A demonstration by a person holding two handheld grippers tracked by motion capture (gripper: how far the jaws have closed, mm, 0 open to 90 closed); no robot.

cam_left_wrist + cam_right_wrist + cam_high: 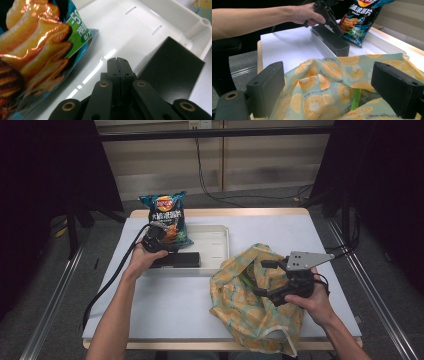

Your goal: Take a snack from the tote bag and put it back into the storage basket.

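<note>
A white tray (220,232) is set on the table (165,300), toward its far side. Inside the tray, a bag of chips (167,215) is seen leaning at the far left corner, and a black box (177,260) is laid along the near wall.

The left gripper (167,242) is held over the tray, between the bag of chips and the black box. In the left gripper view its 2 jaws are seen pressed together with nothing between them, above the bare tray floor, with the bag of chips (37,57) just to one side and the black box (172,72) just to the other.

A cloth bag (250,305) printed with orange slices is spread on the near right part of the table, just beside the tray. The right gripper (267,277) is held at the mouth of the cloth bag, with its 2 jaws wide apart and nothing gripped. In the right gripper view the cloth bag (332,85) is seen open between the jaws, and something green (355,98) shows inside it.
</note>
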